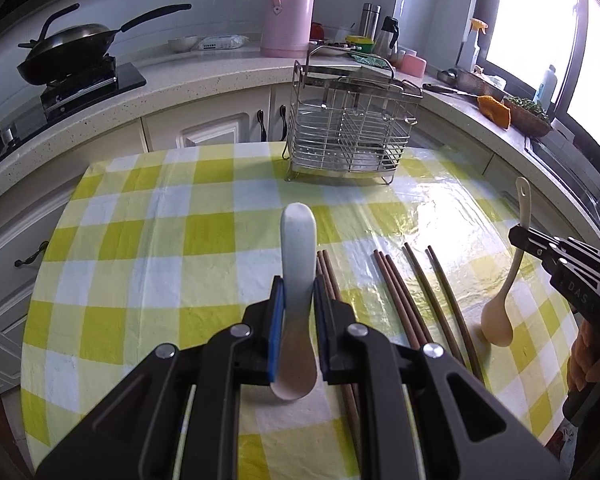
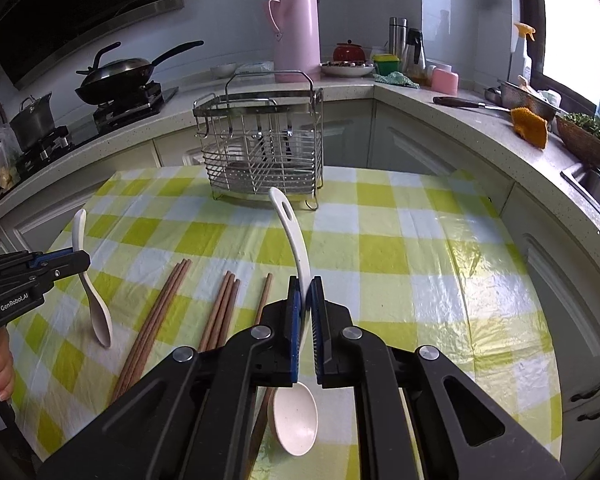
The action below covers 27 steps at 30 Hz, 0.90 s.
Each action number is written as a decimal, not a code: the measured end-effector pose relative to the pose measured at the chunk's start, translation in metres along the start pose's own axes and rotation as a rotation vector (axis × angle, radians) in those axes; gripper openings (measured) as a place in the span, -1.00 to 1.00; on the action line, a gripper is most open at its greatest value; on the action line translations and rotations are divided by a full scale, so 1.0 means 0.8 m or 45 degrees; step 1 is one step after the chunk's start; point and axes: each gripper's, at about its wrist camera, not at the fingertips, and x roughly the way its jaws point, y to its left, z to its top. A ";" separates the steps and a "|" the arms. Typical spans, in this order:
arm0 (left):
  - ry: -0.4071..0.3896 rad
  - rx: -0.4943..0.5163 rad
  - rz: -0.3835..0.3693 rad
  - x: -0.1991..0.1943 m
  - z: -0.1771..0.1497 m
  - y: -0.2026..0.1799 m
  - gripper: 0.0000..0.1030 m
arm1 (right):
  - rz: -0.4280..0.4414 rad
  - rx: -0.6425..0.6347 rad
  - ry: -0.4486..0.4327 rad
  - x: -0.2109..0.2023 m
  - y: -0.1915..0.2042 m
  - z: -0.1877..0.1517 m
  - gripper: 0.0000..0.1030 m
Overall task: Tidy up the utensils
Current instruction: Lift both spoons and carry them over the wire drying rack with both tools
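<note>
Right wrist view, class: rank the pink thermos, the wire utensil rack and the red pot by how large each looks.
1. wire utensil rack
2. pink thermos, only slightly smaller, and it stands farther back
3. red pot, clearly smallest

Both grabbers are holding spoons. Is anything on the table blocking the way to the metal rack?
Nothing visible is. Past each spoon there is only bare tablecloth up to the rack. The chopsticks lie nearer, beside the spoons.
</note>
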 end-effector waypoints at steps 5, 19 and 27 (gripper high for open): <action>-0.054 0.016 -0.003 -0.001 0.020 -0.006 -0.72 | 0.038 0.007 -0.055 0.004 0.000 0.021 -0.87; -0.230 0.048 -0.034 -0.016 0.117 -0.024 -0.72 | 0.098 0.058 -0.239 0.000 -0.003 0.122 -0.87; -0.299 0.045 -0.022 -0.007 0.189 -0.033 -0.72 | 0.104 0.068 -0.315 0.008 0.000 0.201 -0.87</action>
